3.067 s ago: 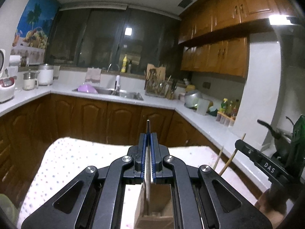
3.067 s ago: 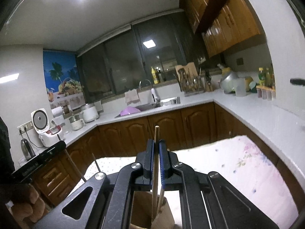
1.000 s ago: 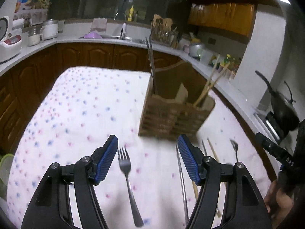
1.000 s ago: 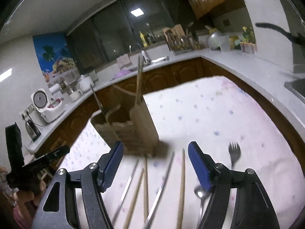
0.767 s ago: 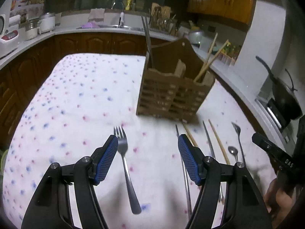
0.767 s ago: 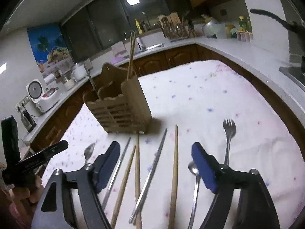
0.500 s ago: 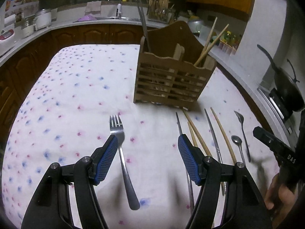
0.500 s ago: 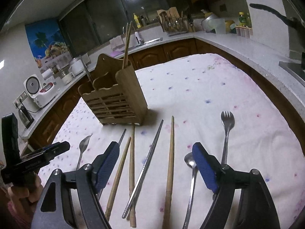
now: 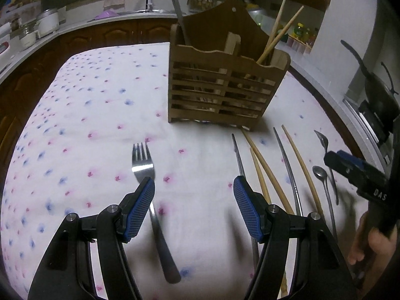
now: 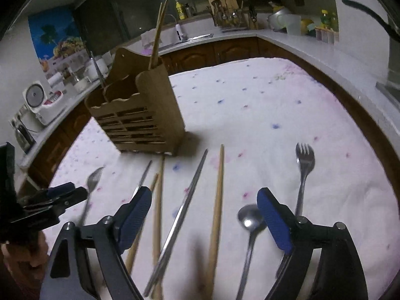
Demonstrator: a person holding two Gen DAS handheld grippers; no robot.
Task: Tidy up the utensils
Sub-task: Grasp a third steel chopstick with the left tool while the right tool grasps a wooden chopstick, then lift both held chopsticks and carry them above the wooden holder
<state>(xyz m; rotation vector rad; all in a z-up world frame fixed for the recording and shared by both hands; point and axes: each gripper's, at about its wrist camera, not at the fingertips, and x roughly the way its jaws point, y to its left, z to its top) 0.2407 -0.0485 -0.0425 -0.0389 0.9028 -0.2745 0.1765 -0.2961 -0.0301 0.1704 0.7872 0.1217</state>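
A wooden slatted utensil holder point(image 9: 225, 85) point(image 10: 140, 117) stands on the dotted tablecloth, with a metal chopstick point(image 9: 178, 10) and two wooden chopsticks point(image 9: 277, 30) in it. My left gripper point(image 9: 193, 195) is open and empty above the cloth; a fork point(image 9: 147, 187) lies just under its left finger. My right gripper point(image 10: 203, 207) is open and empty above loose wooden chopsticks point(image 10: 217, 205), metal chopsticks point(image 10: 183, 200), a spoon point(image 10: 248, 222) and a second fork point(image 10: 303, 172). The same chopsticks point(image 9: 265, 170) and spoons point(image 9: 325, 180) lie right of my left gripper.
The table edge point(image 10: 362, 115) curves round on the right. Kitchen counters with a sink point(image 9: 140, 12), a rice cooker point(image 10: 37, 100) and a dish rack point(image 10: 232, 17) run behind. A black pan point(image 9: 375, 95) sits at the right.
Both grippers let go of the chopsticks they held in the holder, opened, and drew back and down over the table. The holder now stands farther off.
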